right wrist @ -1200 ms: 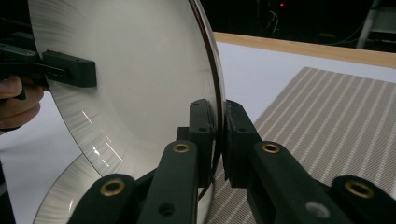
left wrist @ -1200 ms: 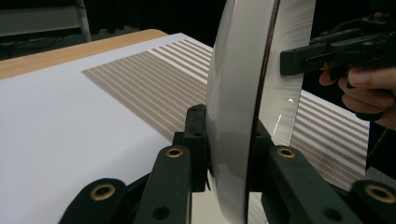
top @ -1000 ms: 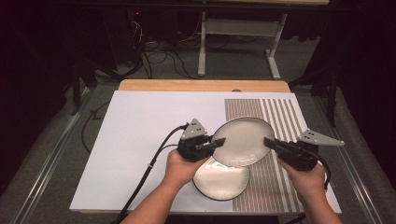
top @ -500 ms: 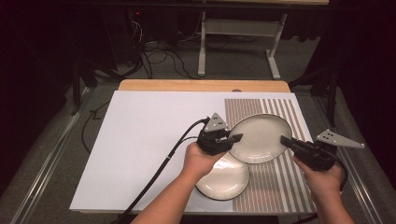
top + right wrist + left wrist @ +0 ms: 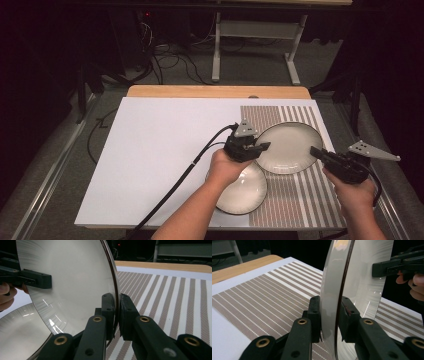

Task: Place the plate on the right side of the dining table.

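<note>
Dark room with cables and a metal stand on the floor beyond a wooden tabletop. On it, a white board, striped brown mat over its right part. Upper plate held above the mat, gripped at opposite rims. Lower plate lying flat on the board's near edge, partly under the upper plate and the left hand. Left gripper pinching the upper plate's left rim, jaws having just eased open a little, pads still against the rim. Right gripper clamped on the right rim.
</note>
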The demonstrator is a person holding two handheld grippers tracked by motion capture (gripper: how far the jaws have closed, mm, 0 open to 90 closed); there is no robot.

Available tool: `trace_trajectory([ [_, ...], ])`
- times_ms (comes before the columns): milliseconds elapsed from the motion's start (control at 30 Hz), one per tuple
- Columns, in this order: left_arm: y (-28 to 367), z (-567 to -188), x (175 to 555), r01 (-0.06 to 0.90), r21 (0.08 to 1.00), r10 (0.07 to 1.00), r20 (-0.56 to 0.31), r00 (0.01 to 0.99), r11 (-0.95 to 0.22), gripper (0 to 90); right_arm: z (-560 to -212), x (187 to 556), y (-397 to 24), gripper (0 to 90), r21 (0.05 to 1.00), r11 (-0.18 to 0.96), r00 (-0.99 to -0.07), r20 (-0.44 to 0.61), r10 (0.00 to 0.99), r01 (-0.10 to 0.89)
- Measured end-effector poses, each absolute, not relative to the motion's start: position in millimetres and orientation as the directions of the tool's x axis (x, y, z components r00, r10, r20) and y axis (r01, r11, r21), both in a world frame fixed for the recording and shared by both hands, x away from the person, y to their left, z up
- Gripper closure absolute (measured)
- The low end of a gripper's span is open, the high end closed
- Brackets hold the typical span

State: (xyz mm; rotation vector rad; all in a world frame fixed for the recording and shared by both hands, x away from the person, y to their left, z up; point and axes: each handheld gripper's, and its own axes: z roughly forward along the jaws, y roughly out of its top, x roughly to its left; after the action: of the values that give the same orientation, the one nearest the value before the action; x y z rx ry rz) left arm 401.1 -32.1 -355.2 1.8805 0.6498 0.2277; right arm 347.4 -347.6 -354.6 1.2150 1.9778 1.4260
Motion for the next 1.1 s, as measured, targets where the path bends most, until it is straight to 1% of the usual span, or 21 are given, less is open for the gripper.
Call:
trace_trajectory([
  [433,-48,-366,408,0.359,0.892,0.535,-0.168,0.828,-0.275,72.2,-360,346,-360,86.6,0.898,0.098,-0.506,0.149,0.85,0.428],
  [1100,-61,-388,409,0.409,0.856,0.541,-0.191,0.819,-0.317,70.7,-382,342,-369,86.6,0.869,0.094,-0.472,0.17,0.865,0.485],
])
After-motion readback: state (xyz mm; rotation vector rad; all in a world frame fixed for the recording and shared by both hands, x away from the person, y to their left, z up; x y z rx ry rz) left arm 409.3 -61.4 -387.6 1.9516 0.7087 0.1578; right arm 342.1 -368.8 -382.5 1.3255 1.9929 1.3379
